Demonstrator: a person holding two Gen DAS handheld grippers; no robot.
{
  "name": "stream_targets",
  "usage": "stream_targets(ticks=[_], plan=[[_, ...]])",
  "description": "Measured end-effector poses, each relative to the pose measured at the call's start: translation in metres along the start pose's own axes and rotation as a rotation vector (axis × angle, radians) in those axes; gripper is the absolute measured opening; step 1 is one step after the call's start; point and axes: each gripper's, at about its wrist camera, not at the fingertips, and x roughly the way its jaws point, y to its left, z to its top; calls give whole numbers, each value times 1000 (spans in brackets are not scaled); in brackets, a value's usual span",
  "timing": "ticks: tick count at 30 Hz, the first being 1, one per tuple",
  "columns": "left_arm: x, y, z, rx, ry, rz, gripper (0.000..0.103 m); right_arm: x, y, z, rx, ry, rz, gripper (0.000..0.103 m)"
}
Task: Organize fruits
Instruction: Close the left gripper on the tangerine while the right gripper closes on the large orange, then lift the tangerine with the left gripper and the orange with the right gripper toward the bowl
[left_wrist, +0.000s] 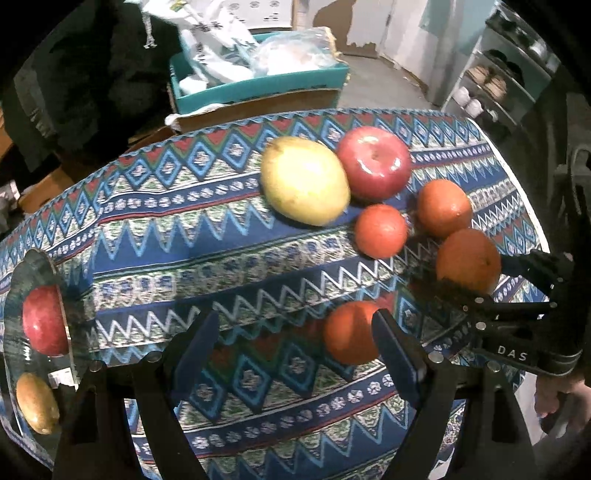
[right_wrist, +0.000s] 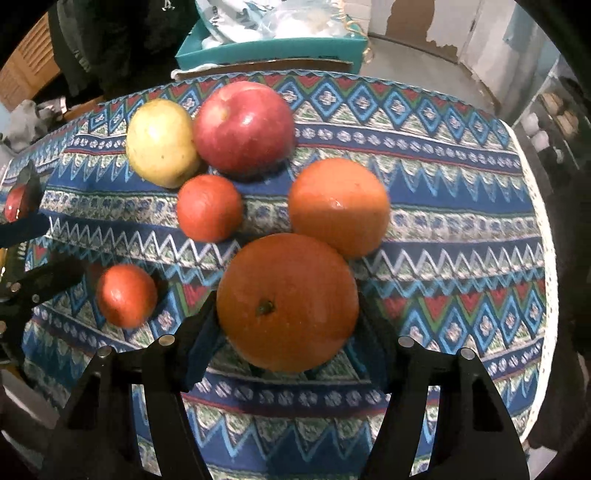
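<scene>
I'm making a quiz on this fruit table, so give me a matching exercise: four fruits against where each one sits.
Fruits:
1. big orange
2. red apple
3. yellow pear
4. lone tangerine

Places:
A. far side, left of the red fruit
B. between the right gripper's fingers
C. alone near the left gripper
D. far side, beside the yellow fruit

Pairs: 1-B, 2-D, 3-A, 4-C

Fruit layout on the tablecloth (right_wrist: 461, 206). Far left: pear (right_wrist: 160, 142), touching the apple (right_wrist: 243, 127) on its right. Near of these lies a small tomato (right_wrist: 208, 208); right of it, an orange (right_wrist: 338, 206). Nearest, a large orange (right_wrist: 288, 301) sits between the right gripper (right_wrist: 288, 347) fingers. A second tomato (right_wrist: 126, 295) lies near left. A bowl (left_wrist: 55, 266) at the far left edge apparently holds further fruit.
</scene>
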Motion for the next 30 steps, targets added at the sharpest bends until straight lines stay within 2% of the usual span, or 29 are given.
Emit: stream_targets(ticks=[7, 13, 16, 22, 24, 26, 30], plan=[[11, -21, -5, 53, 20, -1, 86, -8, -27, -20, 38, 6, -18, 68], [26, -26, -6, 31, 48, -23, 86, -16, -48, -32, 65, -2, -21, 68], [34, -28, -9, 38, 63, -8, 85, -20, -53, -37, 66, -10, -12, 68], [44, -28, -13, 29, 81, -13, 74, -15, -49, -32, 59, -7, -5, 68], [44, -29, -13, 31, 72, -36, 66, -14, -46, -29, 55, -9, -1, 68], [42, -34, -13, 44, 62, -61, 48, -10, -40, -23, 50, -10, -1, 68], [37, -39, -14, 78, 44, -25, 48, -8, -33, -19, 37, -17, -5, 68]])
